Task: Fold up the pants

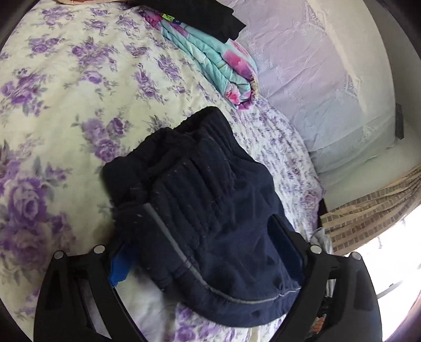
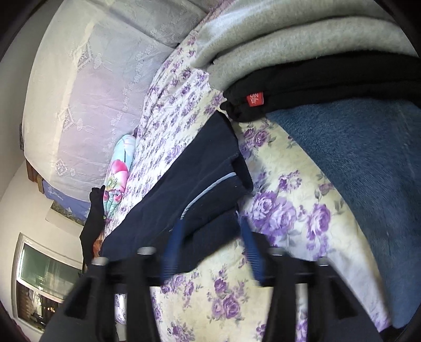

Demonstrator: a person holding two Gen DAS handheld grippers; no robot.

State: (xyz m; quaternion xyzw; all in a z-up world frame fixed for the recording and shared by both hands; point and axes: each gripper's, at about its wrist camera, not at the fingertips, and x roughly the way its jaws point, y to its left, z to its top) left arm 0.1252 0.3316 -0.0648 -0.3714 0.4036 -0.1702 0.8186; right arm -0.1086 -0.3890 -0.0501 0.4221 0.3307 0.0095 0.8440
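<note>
The navy pants (image 1: 208,210) with a grey side stripe lie bunched on the floral bedspread (image 1: 65,92). In the left wrist view the waistband end drapes over my left gripper (image 1: 208,250), whose jaws stand wide apart with cloth lying across them. In the right wrist view the pants (image 2: 194,168) stretch away along the bed. My right gripper (image 2: 210,226) has its blue fingers (image 2: 173,247) open around a folded edge of the pants, with a gap on each side.
A folded turquoise and pink quilt (image 1: 218,68) and a black garment (image 1: 210,15) lie beyond the pants. A stack of grey (image 2: 289,34), black (image 2: 302,89) and blue (image 2: 368,171) folded fabrics sits at the right. A lace-covered headboard (image 1: 315,79) lines the bed.
</note>
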